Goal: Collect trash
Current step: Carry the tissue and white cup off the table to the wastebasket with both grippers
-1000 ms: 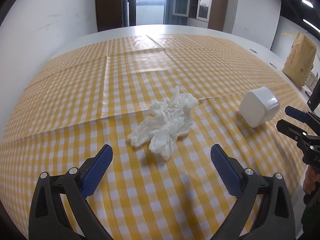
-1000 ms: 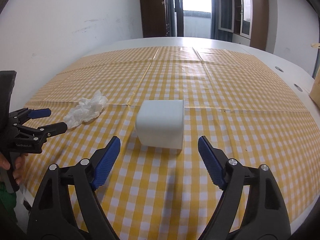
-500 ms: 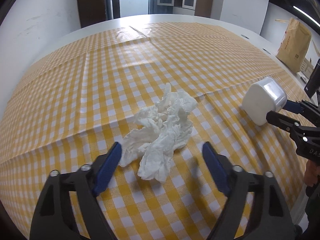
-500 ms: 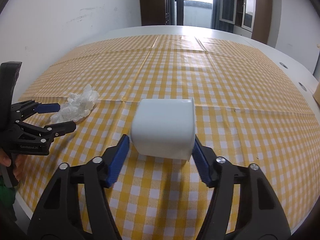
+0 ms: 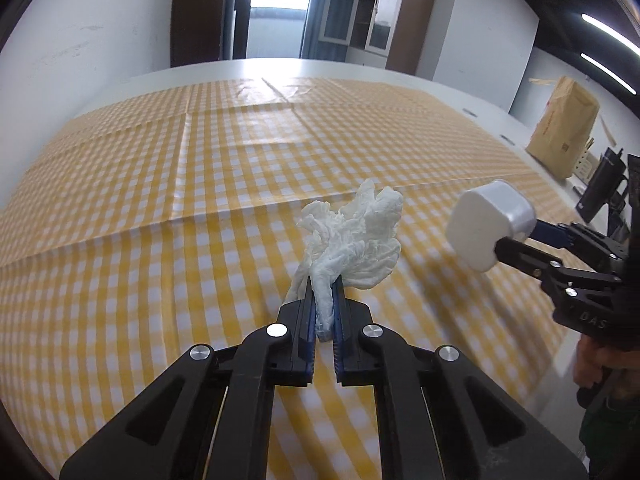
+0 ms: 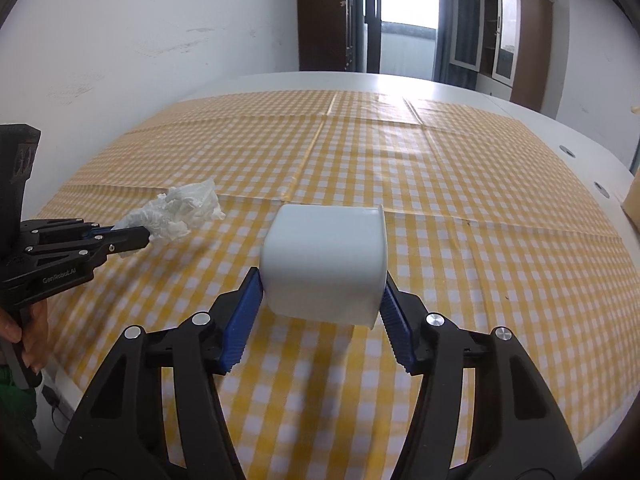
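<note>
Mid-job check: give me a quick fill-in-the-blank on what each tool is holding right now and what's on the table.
1. The left tool is shut on the crumpled ____.
2. The right tool grips the white ____ by its two sides.
3. The tablecloth is checked white and ____.
4. A brown paper ____ stands at the table's far right edge in the left wrist view.

Missing words: tissue; container; yellow; bag

Daylight enters from the bright doorway (image 6: 406, 4) far ahead of the fingers and burns out to white. It leaves glare on the tablecloth (image 5: 256, 92) there. Ceiling strip lights (image 5: 608, 30) glow to the right. Soft shadows lie under the fingers. The cloth beside the fingers is motion-blurred. Fisheye edges bend strongly and darken.
</note>
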